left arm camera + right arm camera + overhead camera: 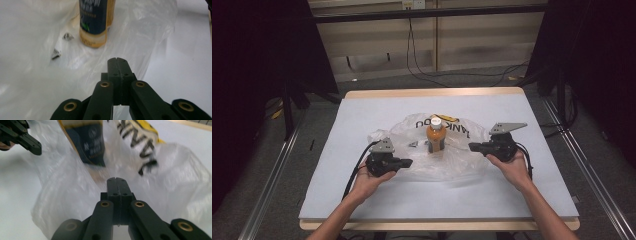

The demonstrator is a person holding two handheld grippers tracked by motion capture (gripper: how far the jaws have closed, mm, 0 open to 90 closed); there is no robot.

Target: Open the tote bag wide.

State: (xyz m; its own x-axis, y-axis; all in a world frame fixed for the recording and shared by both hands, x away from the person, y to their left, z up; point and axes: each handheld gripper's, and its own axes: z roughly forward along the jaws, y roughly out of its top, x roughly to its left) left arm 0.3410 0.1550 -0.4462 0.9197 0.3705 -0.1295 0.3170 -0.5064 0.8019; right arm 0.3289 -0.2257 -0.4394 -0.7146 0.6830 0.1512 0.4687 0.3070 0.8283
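Both pairs of fingers are clenched with nothing between them: in the left gripper view the two black jaws meet flat along their whole length, and in the right gripper view I see the same. From my left gripper (408, 162), the bottle (435, 136) stands at about 1 o'clock in the high view, upright with its white cap on top, so its long axis goes straight up from the table (362, 107). From my right gripper (473, 146) it lies at about 10 o'clock, and this tip looks a little nearer to it than the left one. The bottle stands in the middle of the thin clear plastic bag (462, 165), which spreads loosely around it, its printed part behind the bottle at 12 o'clock. Both gripper tips are over the bag's edges, left and right of the bottle. Two small silver pieces (61, 45) lie beside the bottle's base, on its left. I judge that the coming move is a pinch on the loose film at each side, so both jaws must first open.
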